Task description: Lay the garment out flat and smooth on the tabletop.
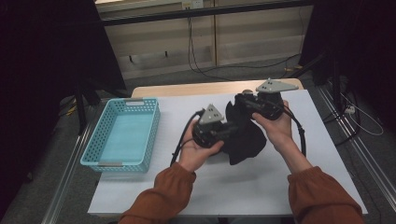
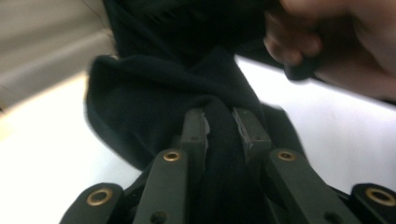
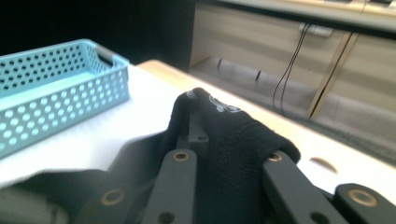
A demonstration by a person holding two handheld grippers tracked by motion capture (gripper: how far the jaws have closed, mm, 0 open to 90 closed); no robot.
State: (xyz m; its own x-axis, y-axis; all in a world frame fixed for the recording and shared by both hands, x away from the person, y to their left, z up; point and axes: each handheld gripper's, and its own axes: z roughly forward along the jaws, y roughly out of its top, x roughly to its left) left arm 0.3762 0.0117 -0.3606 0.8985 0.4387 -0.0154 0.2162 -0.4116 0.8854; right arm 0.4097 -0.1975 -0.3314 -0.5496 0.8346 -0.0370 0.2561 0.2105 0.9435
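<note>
A black cloth (image 1: 245, 142) hangs bunched between my two grippers above the middle of the white table (image 1: 224, 186). My left gripper (image 1: 230, 129) points right into it. In the left gripper view, the left gripper (image 2: 223, 122) is shut on a fold of the cloth (image 2: 154, 102), with the grey pads (image 2: 201, 125) pressing it from both sides. My right gripper (image 1: 237, 105) points left, slightly higher and farther back. In the right gripper view, the cloth (image 3: 233, 144), bearing a small white print, drapes over the right gripper (image 3: 224, 128), hides its tips, and is clamped between the jaws.
A light blue perforated basket (image 1: 123, 133) stands at the table's left side, seen to the left in the right gripper view as the basket (image 3: 60, 102). Cables run from both grippers. Beyond the table's far edge are a wooden wall panel and floor cables.
</note>
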